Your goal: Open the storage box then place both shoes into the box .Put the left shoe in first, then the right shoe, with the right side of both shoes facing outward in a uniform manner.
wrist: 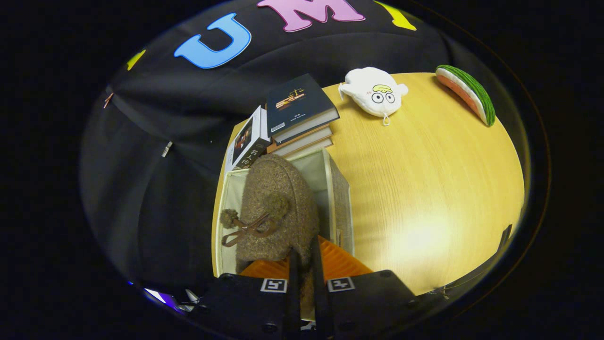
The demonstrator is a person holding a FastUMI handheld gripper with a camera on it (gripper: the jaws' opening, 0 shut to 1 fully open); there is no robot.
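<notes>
The gripper (306, 264) pinches the heel rim of a fuzzy brown shoe (276, 208), holding it over the open box (337, 189). The shoe hides most of the box's inside; its sole is hidden. Books (288, 118) sit beyond the box.

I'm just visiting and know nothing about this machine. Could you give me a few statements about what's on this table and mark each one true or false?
1. The claw is pinching a fuzzy brown shoe. True: both fingers are nearly closed on its edge.
2. The shoe hangs over the bare wooden table. False: it is over the open storage box.
3. A stack of books sits just beyond the box. True.
4. The white plush toy lies inside the box. False: it rests on the table, past the books.
5. The watermelon-slice toy is stacked on the books. False: it lies on the table, beside the plush toy.
</notes>
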